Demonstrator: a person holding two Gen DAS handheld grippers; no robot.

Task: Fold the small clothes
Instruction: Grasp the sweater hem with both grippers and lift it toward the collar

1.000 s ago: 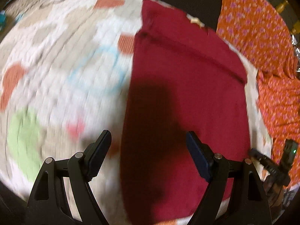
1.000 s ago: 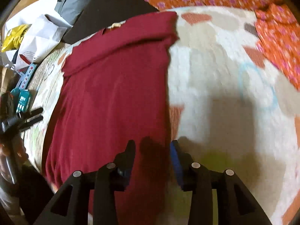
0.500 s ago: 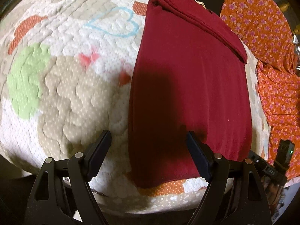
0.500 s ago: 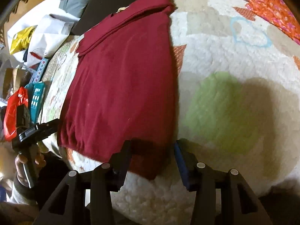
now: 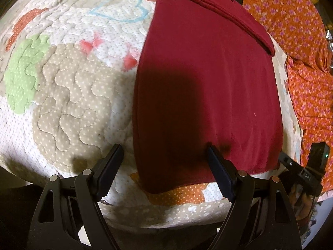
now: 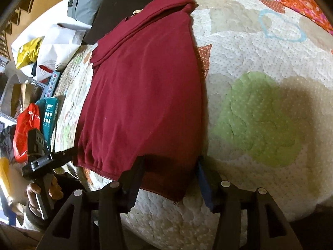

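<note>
The left claw (image 5: 164, 158) hung released, its two black fingers spread wide over the near hem of the shirt (image 5: 204, 87), gripping nothing. The right claw (image 6: 169, 170) was also released, its fingers parted less widely astride the shirt's near corner; whether they touched the cloth could not be told.

The shirt was one dark red knit piece, folded into a long rectangle, with a narrower folded band across its far end and a gathered, stitched hem at the near end. It lay flat on the quilt (image 5: 68, 95), close to the quilt's near edge.

The quilt was white, dotted and stitched in wavy lines, with patches in tan, green, orange and pink, and one blue heart outline (image 5: 124, 10).

Beyond the shirt lay orange cloth (image 5: 291, 27) with small pink flowers, rumpled, in what looked like two pieces.

In the right wrist view, off the quilt's edge, sat a white bag (image 6: 56, 50) whose contents were hidden, one yellow packet (image 6: 28, 52), one red bag (image 6: 26, 131) and a teal box (image 6: 49, 116).
</note>
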